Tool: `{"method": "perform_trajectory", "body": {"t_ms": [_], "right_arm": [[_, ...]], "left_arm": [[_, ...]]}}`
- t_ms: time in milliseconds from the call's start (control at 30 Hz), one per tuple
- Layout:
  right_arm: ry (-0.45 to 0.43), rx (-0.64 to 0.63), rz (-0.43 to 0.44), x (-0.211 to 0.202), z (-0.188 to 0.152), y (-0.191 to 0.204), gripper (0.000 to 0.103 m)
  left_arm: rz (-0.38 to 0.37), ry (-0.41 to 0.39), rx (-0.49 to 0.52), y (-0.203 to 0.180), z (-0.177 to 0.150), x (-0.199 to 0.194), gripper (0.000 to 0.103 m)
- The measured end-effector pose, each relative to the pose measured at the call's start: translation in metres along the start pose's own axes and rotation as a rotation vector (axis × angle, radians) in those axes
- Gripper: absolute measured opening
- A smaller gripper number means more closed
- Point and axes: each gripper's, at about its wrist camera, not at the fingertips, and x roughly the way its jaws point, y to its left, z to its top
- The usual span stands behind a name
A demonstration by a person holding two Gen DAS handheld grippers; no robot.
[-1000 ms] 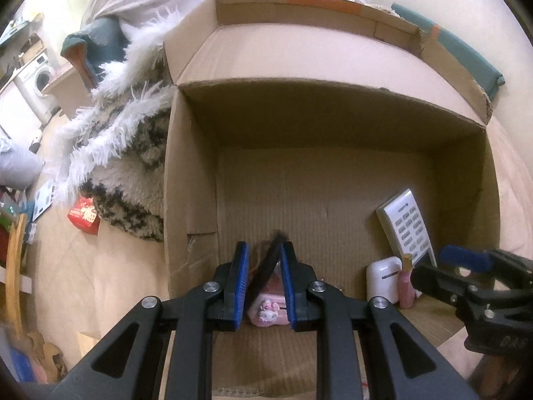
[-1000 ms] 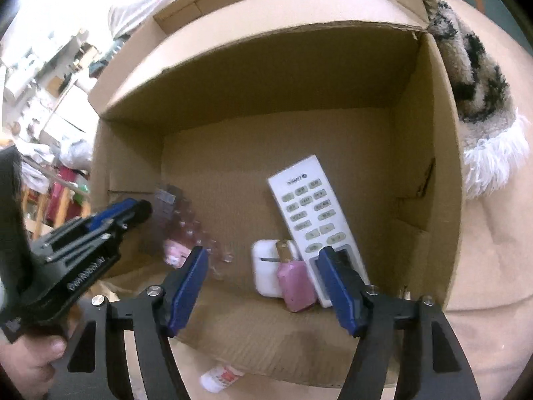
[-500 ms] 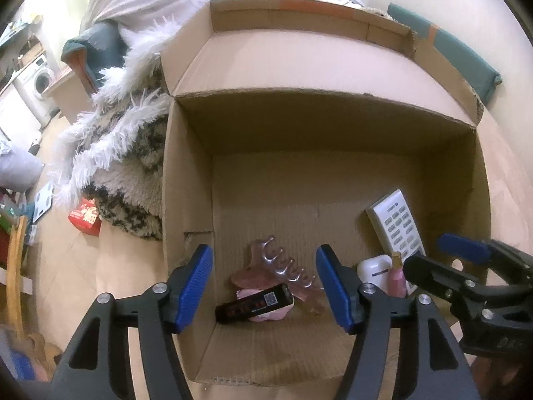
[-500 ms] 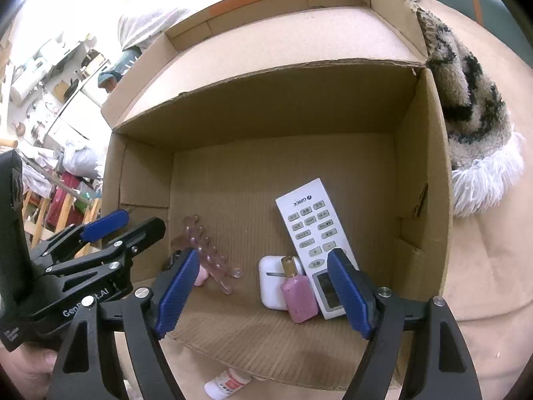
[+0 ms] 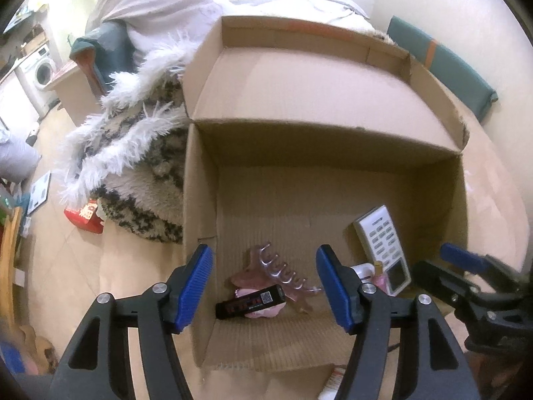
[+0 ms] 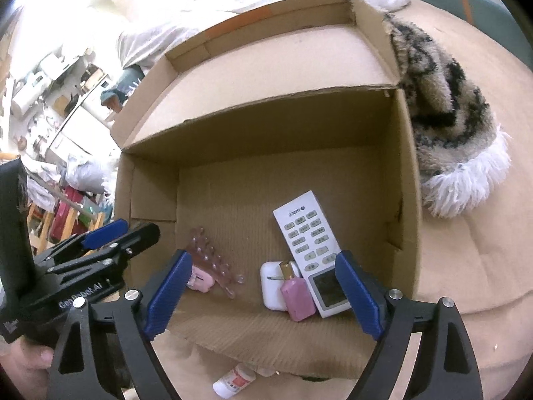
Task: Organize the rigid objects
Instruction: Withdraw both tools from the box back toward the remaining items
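Two hand-held grippers over one cardboard box (image 5: 200, 200): left hand-held gripper (image 5: 265, 288) jaws apart, empty; right hand-held gripper (image 6: 263, 295) jaws apart, just opening, empty. Inside on box floor: one remote (image 6: 308, 240), one hair claw (image 5: 283, 271), one black tube (image 5: 250, 305), one pink bottle (image 6: 296, 295), one white earbud case (image 6: 271, 285).

In box (image 6: 403, 173): hair clip (image 6: 216, 263) left, remote (image 6: 306, 236) right, earbud case (image 6: 271, 285) & bottle (image 6: 296, 295) btwn.

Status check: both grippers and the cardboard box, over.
Left gripper open, nothing held. Right gripper just opened wider, empty. Black stick, hair claw, remote, earbuds case, pink bottle inside cardboard box. Nothing blocking.
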Motion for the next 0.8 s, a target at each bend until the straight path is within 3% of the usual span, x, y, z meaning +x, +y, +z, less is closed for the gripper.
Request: {"method": "perform_trajectory", "body": {"t_ms": [200,500,800], "right_arm": [[-0.018,-0.030,0.009,-0.021,-0.009,0.005,0.093],[-0.006,-0.077,-0.034,-0.034,-0.032,0.008,0.093],[0.046,-0.025,-0.043,-0.037,-0.051,-0.011,0.094]], "left_arm": [[-0.012,-0.007,-0.065,0.012,-0.011,-0.022,0.062],[0.034,0.023,-0.056,0.024,-0.046,-0.020,0.065],[-0.011,0.059,-0.072,0.025,-0.072,-0.024,0.065]]}}
